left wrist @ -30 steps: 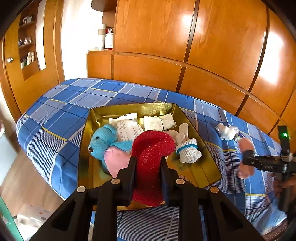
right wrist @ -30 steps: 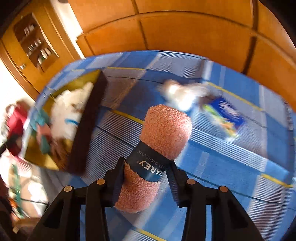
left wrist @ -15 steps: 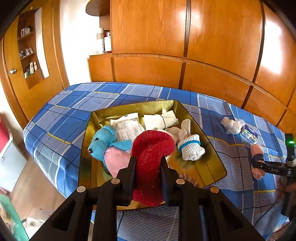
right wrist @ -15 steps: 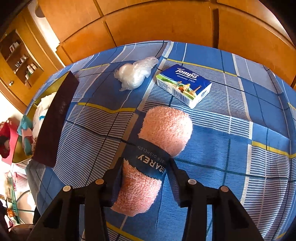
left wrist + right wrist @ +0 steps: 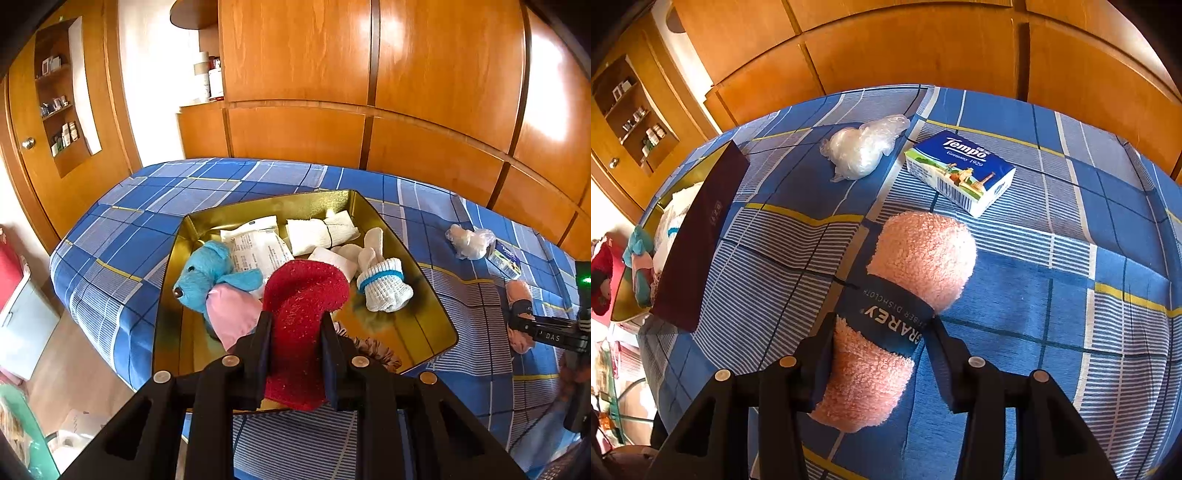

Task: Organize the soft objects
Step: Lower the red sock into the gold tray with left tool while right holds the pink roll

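Both tools were matte black plastic, each a pair of angular arms with triangular cut-outs running forward to flat, slab-like fingers. On the left gripper [image 5: 295, 343] four round silver pivot pins sat in a row across the linkage, and the right gripper [image 5: 882, 354] carried the same four pins. Seen side-on from the left wrist camera, the right tool bore small white lettering reading "DAS" and a lit green lamp on its upper body.
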